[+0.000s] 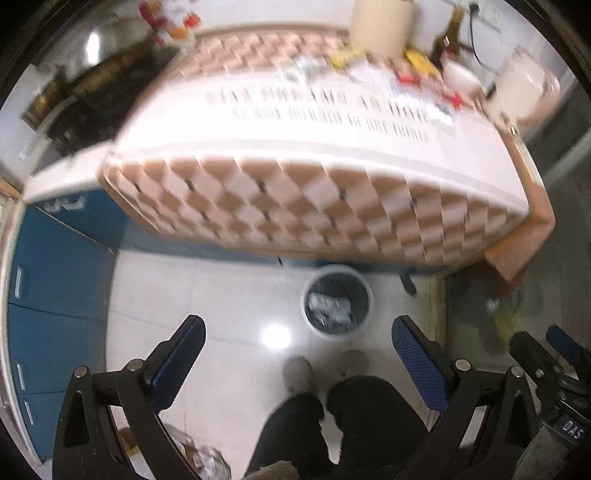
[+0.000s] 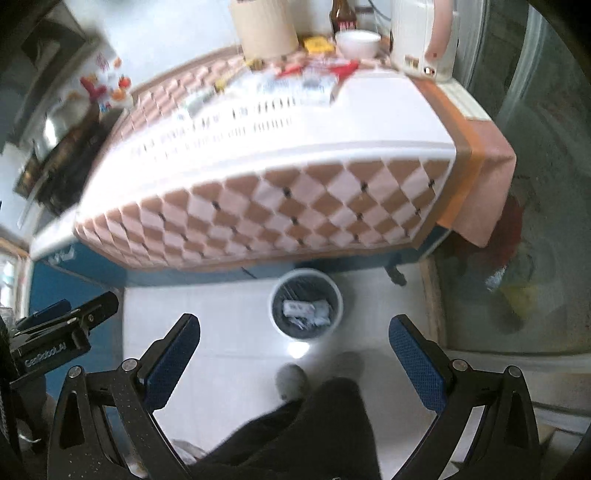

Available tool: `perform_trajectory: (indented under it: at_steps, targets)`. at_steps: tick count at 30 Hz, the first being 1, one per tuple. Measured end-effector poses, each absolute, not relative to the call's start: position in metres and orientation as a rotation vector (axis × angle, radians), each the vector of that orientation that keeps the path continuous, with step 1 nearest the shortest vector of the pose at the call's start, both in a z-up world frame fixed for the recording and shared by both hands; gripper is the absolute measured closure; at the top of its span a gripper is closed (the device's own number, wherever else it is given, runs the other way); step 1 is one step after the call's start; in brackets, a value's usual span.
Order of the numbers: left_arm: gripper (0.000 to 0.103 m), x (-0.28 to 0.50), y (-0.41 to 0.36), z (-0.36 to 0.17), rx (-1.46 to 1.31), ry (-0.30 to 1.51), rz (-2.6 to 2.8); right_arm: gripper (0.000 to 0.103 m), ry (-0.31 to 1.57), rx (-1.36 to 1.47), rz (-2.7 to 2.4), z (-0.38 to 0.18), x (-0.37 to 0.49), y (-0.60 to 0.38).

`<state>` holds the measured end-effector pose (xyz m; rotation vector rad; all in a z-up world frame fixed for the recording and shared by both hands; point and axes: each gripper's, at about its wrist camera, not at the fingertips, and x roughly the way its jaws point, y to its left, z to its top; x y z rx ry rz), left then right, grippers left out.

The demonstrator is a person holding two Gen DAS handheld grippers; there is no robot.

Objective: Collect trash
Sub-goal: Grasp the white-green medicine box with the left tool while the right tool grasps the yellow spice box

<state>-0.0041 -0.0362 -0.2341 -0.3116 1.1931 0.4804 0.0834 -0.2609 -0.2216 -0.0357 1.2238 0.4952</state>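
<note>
A round grey trash bin (image 1: 337, 301) stands on the white floor under the table's front edge, with crumpled wrappers (image 1: 328, 308) inside; it also shows in the right wrist view (image 2: 306, 303). Loose wrappers and scraps (image 1: 417, 86) lie on the far part of the table top, also in the right wrist view (image 2: 314, 79). My left gripper (image 1: 298, 354) is open and empty, held above the floor short of the bin. My right gripper (image 2: 294, 352) is open and empty, also above the floor near the bin.
A table with a checked pink cloth (image 1: 295, 206) fills the middle. A white bowl (image 2: 357, 42), a brown bottle (image 2: 343, 16), a paper roll (image 2: 264, 27) and a white kettle (image 2: 424, 37) stand at its far edge. Blue cabinets (image 1: 55, 273) are left. The person's legs (image 1: 332, 424) are below.
</note>
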Motion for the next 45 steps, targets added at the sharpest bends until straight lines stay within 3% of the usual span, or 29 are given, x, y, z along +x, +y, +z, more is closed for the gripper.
perform_trajectory:
  at_steps: [8, 14, 21, 27, 30, 32, 34, 36, 45]
  targets:
    - [0.000, 0.073, 0.026, -0.193, -0.282, 1.053, 0.652, 0.000, 1.189, 0.065, 0.518, -0.194, 0.198, -0.231]
    - [0.000, 0.185, 0.076, -0.195, -0.143, 1.115, 0.639, 0.000, 1.251, 0.069, 0.549, -0.206, 0.327, -0.182]
    - [0.000, 0.319, 0.132, -0.249, -0.015, 1.314, 0.512, 0.000, 1.314, -0.026, 0.528, -0.248, 0.460, -0.110]
    - [0.001, 0.365, 0.153, -0.313, -0.033, 1.469, 0.392, 0.000, 1.333, -0.048, 0.519, -0.276, 0.518, -0.073]
    - [0.010, 0.364, 0.157, -0.324, -0.043, 1.467, 0.415, 0.000, 1.324, -0.033, 0.541, -0.279, 0.527, -0.057]
    - [0.027, 0.360, 0.161, -0.319, -0.034, 1.432, 0.462, 0.000, 1.325, -0.017, 0.560, -0.277, 0.529, -0.043]
    - [0.056, 0.350, 0.176, -0.307, -0.109, 1.388, 0.539, 0.000, 1.326, -0.002, 0.577, -0.277, 0.532, -0.020]
    - [0.065, 0.341, 0.194, -0.299, -0.193, 1.351, 0.637, 0.000, 1.321, 0.021, 0.583, -0.277, 0.533, 0.004]
    - [0.061, 0.308, 0.245, -0.314, -0.478, 1.316, 0.706, 0.000, 1.350, -0.078, 0.524, -0.315, 0.554, 0.123]
